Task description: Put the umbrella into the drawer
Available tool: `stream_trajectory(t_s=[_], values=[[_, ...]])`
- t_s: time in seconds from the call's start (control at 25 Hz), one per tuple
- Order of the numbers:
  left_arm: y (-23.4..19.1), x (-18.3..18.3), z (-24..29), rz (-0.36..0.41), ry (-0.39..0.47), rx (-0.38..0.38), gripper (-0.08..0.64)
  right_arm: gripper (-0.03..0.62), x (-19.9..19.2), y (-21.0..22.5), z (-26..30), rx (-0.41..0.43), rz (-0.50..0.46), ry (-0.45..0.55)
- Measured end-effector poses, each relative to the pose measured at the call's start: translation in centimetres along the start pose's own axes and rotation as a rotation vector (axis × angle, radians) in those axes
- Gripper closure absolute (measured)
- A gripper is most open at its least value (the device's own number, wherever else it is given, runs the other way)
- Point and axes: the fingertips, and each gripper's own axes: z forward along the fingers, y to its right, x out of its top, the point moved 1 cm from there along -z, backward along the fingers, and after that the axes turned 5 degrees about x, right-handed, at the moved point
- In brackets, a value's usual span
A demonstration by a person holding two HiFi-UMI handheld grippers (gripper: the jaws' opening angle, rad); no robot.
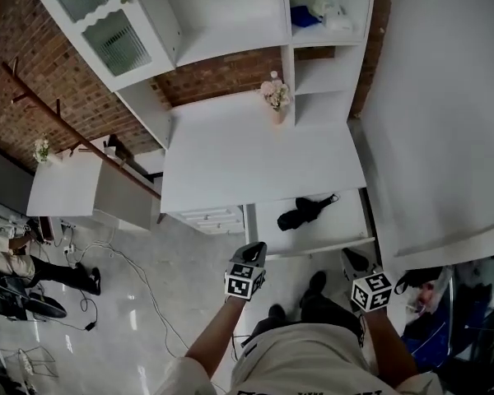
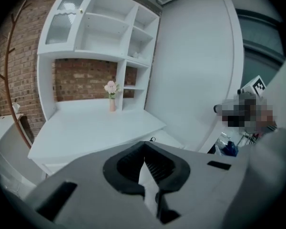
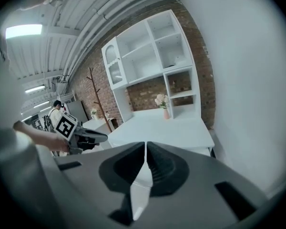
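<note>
A black folded umbrella point(image 1: 306, 211) lies inside the open white drawer point(image 1: 342, 220) under the right part of the white desk point(image 1: 255, 159). Both grippers hang in the air in front of the desk, back from the drawer and apart from the umbrella. My left gripper point(image 1: 255, 250), with its marker cube, is below the drawer's left corner; in its own view the left gripper point(image 2: 144, 148) has its jaws together with nothing between them. My right gripper point(image 1: 351, 258) is near the drawer's right front corner. In its own view the right gripper point(image 3: 146, 145) has its jaws meeting, empty.
A vase of pink flowers point(image 1: 275, 97) stands at the back of the desk under the white hutch point(image 1: 230, 15). A tall white panel point(image 1: 445, 122) rises at the right. A wooden coat rack point(image 1: 66, 118) and a white side table point(image 1: 62, 183) are at the left, with cables point(image 1: 123, 262) on the floor.
</note>
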Motion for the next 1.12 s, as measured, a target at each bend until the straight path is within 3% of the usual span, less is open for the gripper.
stream_trajectory(t_s=[0.32,0.72,1.12], values=[[-0.6,1.2,-8.7,-0.059,0.106,-0.039,0.535,0.558,1.3,-4.6,-3.4,-0.057,-0.025,0.063],[1.6,1.9,-15.0,-0.083,0.193,-0.192,0.535,0.558,0.2,-9.2,-9.2,-0.145,-0.046,0.116],[4.8,2.0,-17.0,-0.116,0.229,-0.2,0.535,0.558,-0.5,-8.0,-14.2,-0.183,-0.042,0.159]])
